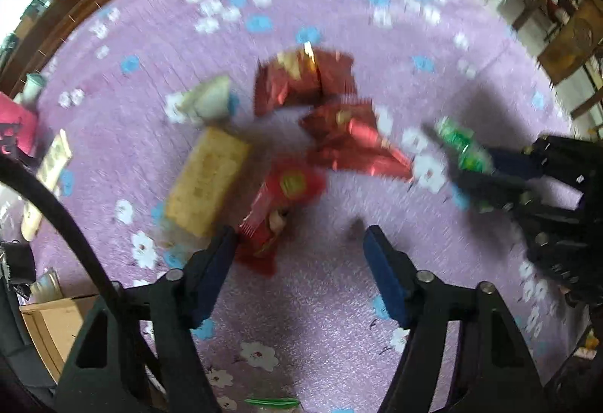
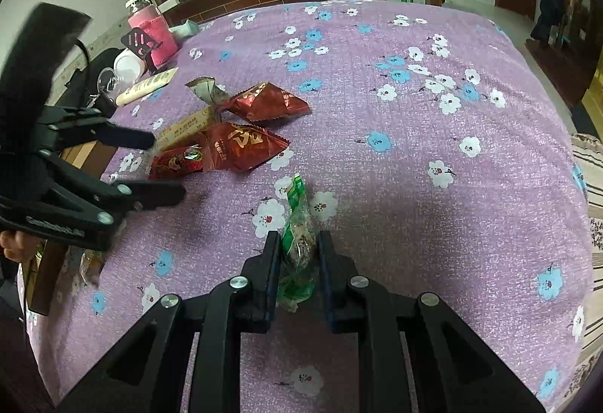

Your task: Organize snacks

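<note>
The right gripper [image 2: 299, 247] has its jaws clamped on a green packet [image 2: 298, 224] above the purple floral table [image 2: 414, 149]; the left gripper [image 1: 301, 247] has its jaws spread wide, empty, over a red packet [image 1: 280, 209]; at 11 o'clock of the green packet lie more red packets [image 2: 245, 145] and a tan bar [image 2: 184, 130]; a pink jar [image 2: 152, 32] stands at the table's far-left edge; the left wrist view is blurred.

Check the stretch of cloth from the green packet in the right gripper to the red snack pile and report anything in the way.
Nothing visible lies between them. The right gripper grips the green packet; only bare purple tablecloth separates it from the red snack pile. The open left gripper sits left of that path.
</note>
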`<state>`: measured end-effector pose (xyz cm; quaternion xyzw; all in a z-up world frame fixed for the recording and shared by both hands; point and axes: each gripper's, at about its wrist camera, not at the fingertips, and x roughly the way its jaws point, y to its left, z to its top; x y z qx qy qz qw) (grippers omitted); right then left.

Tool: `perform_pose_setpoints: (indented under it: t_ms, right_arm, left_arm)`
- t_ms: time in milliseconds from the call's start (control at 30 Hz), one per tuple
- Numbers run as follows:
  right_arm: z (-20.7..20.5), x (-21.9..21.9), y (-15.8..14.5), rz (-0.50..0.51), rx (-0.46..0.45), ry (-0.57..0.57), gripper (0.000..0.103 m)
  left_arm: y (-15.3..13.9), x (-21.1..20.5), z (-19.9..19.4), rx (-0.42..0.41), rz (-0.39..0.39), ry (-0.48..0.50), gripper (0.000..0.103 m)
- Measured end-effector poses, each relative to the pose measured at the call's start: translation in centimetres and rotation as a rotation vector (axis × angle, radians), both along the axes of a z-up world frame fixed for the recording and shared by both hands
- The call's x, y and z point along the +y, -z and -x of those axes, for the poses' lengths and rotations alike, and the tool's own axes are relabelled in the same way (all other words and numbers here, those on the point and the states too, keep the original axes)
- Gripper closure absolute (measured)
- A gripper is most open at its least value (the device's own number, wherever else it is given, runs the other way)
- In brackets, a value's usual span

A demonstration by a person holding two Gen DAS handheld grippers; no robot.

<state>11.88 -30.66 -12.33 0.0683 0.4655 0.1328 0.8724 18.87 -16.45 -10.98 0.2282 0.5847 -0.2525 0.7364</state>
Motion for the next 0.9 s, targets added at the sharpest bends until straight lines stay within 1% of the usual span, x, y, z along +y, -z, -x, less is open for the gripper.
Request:
perform_pose_setpoints:
  t_ms: [33,100,133,200,333,433,467,500,533,600,667,800,900]
  right_arm:
    - [0.0,0.0,0.0,-0.003,0.001,0.0,0.085]
    - [0.0,-0.1,0.0,-0.012,0.002,0.002,0.085]
    - [0.0,-0.1,0.0,-0.015,0.002,0.003,0.084]
    - [0.0,-0.1,0.0,-0.016,0.004,0.005,0.084]
    - [-0.2,0.0,0.0,-0.009,0.003,0.001,0.084]
    - [-0.5,0.5,-0.1,0.023,-0.006,-0.011,0.084]
    - [-0.5,0.9,-0.1,0.046,-0.014,-0.028,0.084]
    - [-0.4,1.2,-0.2,0.067,-0.02,-0.041,0.084]
    - [-0.2,1.6,-0.2,0.104,-0.032,-0.058,0.084]
    - [-0.1,1.7,-0.2,0.121,-0.037,-0.068,0.084]
    - [-0.1,1.5,-0.2,0.112,-0.031,-0.063,0.084]
    - [0.2,1.3,-0.3,0.11,-0.024,-0.056,0.084]
    - [0.7,1.5,-0.5,0.104,-0.023,-0.052,0.084]
  left_arm:
    - [0.2,0.1,-0.1,0.005,0.003,0.005,0.04]
    - [0.2,0.6,-0.8,0.042,0.043,-0.019,0.047]
    - [0.2,0.7,-1.1,0.049,0.052,-0.033,0.053]
    - [0.1,0.9,-1.5,0.053,0.057,-0.039,0.058]
    - [0.0,0.6,-2.0,0.039,0.047,-0.036,0.058]
    - [0.1,0.2,-2.5,0.025,0.067,-0.073,0.059]
    - [0.1,0.1,-2.6,0.018,0.071,-0.081,0.062]
    - [0.0,-0.2,-2.6,0.013,0.074,-0.085,0.075]
    - [-0.1,-0.7,-2.6,0.01,0.07,-0.082,0.084]
    - [-0.1,-0.8,-1.9,-0.015,0.048,-0.08,0.084]
    - [-0.2,-0.7,-1.2,-0.04,0.05,-0.078,0.084]
    - [-0.1,0.4,0.2,-0.015,0.108,-0.119,0.084]
    - [-0.1,1.4,1.0,0.0,0.13,-0.149,0.084]
